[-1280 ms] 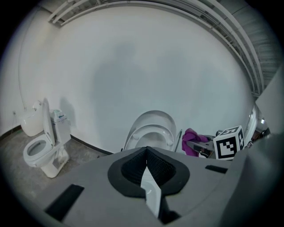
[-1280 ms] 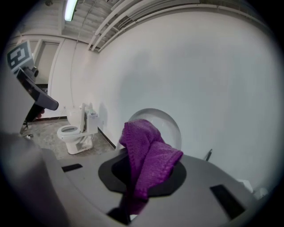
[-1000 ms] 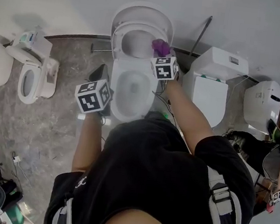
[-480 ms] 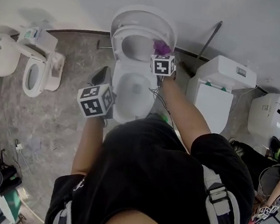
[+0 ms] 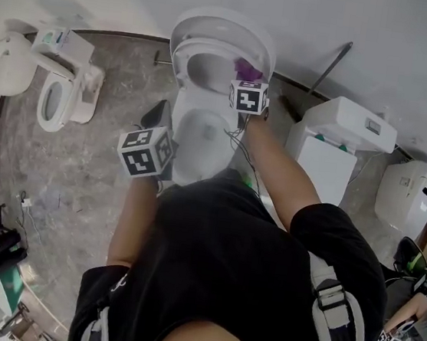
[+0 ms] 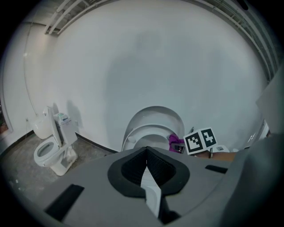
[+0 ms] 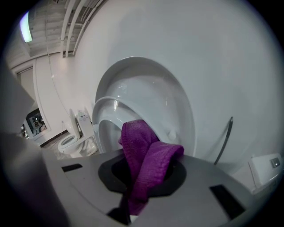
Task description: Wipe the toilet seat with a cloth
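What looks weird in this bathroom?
Four toilets line one wall, no stalls between: the nearest toilet, a left toilet, two right toilets. A rod leans there. Nothing looks spilled.

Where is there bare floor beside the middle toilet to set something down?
The grey marbled floor between the small white toilet on the left and the white middle toilet is bare. The right side is crowded: a thin metal rod leans on the wall beside the white closed-lid toilet.
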`<action>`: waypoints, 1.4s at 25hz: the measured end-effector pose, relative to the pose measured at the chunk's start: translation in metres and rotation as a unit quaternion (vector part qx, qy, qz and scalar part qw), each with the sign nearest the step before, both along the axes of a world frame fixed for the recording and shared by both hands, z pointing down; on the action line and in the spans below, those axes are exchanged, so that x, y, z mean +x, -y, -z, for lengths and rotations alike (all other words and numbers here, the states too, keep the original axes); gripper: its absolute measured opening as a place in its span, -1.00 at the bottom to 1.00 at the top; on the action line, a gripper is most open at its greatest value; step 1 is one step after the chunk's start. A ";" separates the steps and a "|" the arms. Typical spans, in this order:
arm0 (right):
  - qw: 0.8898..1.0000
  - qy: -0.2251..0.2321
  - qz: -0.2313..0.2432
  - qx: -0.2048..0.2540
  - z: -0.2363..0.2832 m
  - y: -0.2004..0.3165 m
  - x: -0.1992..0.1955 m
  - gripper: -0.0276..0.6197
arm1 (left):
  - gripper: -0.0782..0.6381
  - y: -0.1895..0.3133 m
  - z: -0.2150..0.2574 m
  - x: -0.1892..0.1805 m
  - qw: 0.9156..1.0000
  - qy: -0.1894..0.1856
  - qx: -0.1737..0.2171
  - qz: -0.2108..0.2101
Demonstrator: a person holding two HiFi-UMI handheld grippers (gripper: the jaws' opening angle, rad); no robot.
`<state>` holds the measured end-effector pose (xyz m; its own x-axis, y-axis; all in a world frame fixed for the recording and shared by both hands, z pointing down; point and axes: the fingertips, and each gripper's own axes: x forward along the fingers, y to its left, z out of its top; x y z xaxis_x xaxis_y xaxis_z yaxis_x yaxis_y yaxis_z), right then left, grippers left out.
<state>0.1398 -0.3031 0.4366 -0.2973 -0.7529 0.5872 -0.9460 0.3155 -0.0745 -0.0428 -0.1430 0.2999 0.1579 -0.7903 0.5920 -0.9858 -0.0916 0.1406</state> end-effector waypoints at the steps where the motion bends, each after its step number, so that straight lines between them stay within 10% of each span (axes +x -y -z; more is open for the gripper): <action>1: 1.000 -0.002 0.000 0.003 0.000 0.001 0.000 -0.74 | -0.76 0.000 -0.001 0.001 1.000 0.001 -0.001 0.000; 35: 0.969 -0.158 0.178 0.070 0.036 0.038 -0.175 -0.74 | -0.76 -0.010 -0.010 -0.130 0.998 -0.030 0.002 0.048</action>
